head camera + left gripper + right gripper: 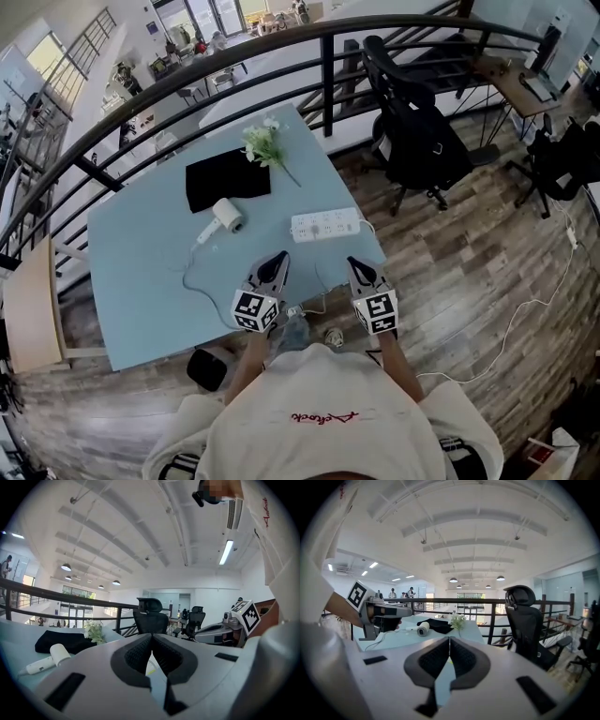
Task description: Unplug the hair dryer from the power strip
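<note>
Clenched and empty at the table's [141, 281] near edge.
My left fingers [274, 269] and right fingers [362, 273] are clenched on nothing; the hair dryer [225, 216] lies near the power strip [324, 225], ahead.

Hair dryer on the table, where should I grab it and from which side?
Grip the slim handle, not the fat barrel. The hair dryer lies flat, handle pointing toward the near left, cord trailing off its end. Probably come from above with the left gripper, jaws opened across the handle.
</note>
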`<action>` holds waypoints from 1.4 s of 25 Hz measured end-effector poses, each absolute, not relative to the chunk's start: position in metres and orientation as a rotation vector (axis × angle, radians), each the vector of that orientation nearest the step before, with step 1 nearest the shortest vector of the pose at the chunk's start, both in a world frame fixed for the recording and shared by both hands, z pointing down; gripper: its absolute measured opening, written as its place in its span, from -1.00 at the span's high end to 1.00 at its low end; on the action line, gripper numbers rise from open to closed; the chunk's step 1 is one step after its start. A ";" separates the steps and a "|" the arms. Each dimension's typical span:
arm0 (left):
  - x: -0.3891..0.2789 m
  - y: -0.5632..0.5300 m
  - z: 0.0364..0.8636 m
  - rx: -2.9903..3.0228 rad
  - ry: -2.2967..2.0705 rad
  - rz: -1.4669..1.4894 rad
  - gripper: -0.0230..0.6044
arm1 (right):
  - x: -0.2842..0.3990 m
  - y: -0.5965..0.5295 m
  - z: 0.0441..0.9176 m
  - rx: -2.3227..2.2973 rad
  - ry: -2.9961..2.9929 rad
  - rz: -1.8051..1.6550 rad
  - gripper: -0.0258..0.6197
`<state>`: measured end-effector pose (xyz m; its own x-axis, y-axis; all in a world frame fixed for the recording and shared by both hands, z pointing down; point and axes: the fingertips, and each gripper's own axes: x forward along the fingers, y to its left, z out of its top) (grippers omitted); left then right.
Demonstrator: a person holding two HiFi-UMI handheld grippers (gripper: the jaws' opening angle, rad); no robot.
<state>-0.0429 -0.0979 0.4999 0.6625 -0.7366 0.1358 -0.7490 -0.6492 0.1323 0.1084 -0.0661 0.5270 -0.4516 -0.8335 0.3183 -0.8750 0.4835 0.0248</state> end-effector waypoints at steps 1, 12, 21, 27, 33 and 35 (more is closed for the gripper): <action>-0.045 -0.103 0.497 2.706 -1.214 0.098 0.88 | 0.105 -0.071 0.525 1.455 -2.443 0.203 0.86; -0.084 -0.165 0.481 2.745 -1.186 0.016 0.88 | 0.063 -0.126 0.509 1.505 -2.418 0.152 0.86; -0.118 -0.204 0.494 2.716 -1.184 -0.032 0.88 | 0.041 -0.169 0.507 1.542 -2.373 0.141 0.86; -0.127 -0.221 0.509 2.717 -1.150 -0.004 0.88 | 0.036 -0.179 0.513 1.579 -2.334 0.154 0.86; -0.124 -0.233 0.527 2.709 -1.139 0.043 0.88 | 0.043 -0.183 0.527 1.584 -2.317 0.192 0.86; -0.120 -0.238 0.533 2.709 -1.149 0.071 0.88 | 0.047 -0.188 0.530 1.576 -2.329 0.201 0.86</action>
<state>-0.1205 -0.2377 0.5330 0.6969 -0.7069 0.1209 -0.7164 -0.6786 0.1619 0.0471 -0.1879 0.5301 -0.3397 -0.8773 0.3390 -0.9225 0.3811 0.0618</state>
